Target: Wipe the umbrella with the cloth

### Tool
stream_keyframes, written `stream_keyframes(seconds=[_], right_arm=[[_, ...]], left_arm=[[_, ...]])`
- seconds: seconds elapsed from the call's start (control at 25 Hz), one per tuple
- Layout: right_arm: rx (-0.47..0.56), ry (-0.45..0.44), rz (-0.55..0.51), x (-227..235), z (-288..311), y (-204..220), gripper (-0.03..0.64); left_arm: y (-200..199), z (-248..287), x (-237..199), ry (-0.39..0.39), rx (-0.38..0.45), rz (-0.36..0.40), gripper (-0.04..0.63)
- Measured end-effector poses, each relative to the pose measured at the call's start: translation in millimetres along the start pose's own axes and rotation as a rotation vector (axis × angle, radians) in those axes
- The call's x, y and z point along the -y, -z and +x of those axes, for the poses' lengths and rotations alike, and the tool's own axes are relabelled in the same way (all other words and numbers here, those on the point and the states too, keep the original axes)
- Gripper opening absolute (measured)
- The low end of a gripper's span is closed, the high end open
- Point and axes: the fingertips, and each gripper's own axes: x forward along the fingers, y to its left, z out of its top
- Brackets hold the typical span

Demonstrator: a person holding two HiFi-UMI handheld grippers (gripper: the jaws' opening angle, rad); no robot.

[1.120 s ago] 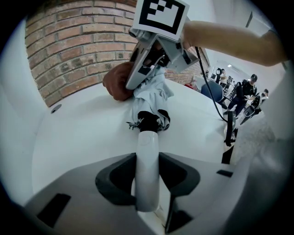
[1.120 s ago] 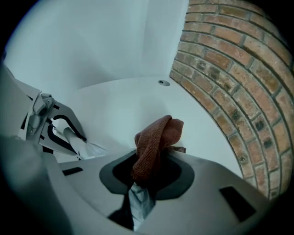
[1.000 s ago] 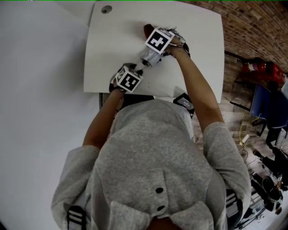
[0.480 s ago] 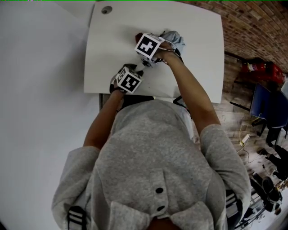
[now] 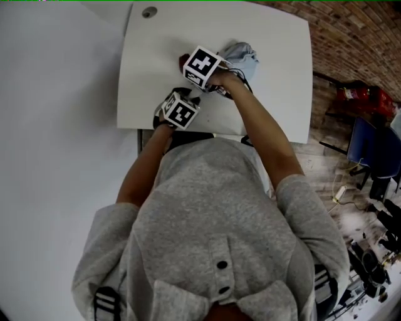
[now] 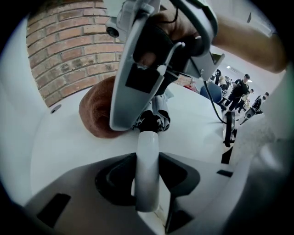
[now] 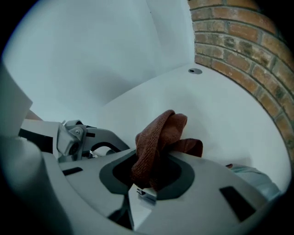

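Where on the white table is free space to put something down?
Bare: the white table left of centre, between the round grommet hole and the left gripper; also right of the folded pale umbrella. Crowded: the middle, where the right gripper holds the brown cloth.

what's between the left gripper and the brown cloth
The umbrella: its white handle runs from the left gripper to the folded canopy beside the cloth, left gripper view.

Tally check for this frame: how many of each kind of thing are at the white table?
Grippers: 2, the left gripper and the right gripper
Folded umbrella: 1
Brown cloth: 1
Total: 4
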Motion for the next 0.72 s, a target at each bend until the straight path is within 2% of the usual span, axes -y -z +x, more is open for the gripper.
stream_keyframes(seconds=[0.28, 0.6, 0.72], right_arm=[[0.111, -0.22, 0.142, -35, -7, -3, 0.095], [0.231, -0.32, 0.272, -40, -29, 31, 0.094], [0.239, -0.329, 0.311, -38, -33, 52, 0.094]], left_arm=[[-1, -3, 2, 0.003, 0.012, -0.003, 0.156], [-3, -2, 2, 0.002, 0.015, -0.005, 0.156], [-3, -3, -1, -0.011, 0.014, 0.0, 0.156]])
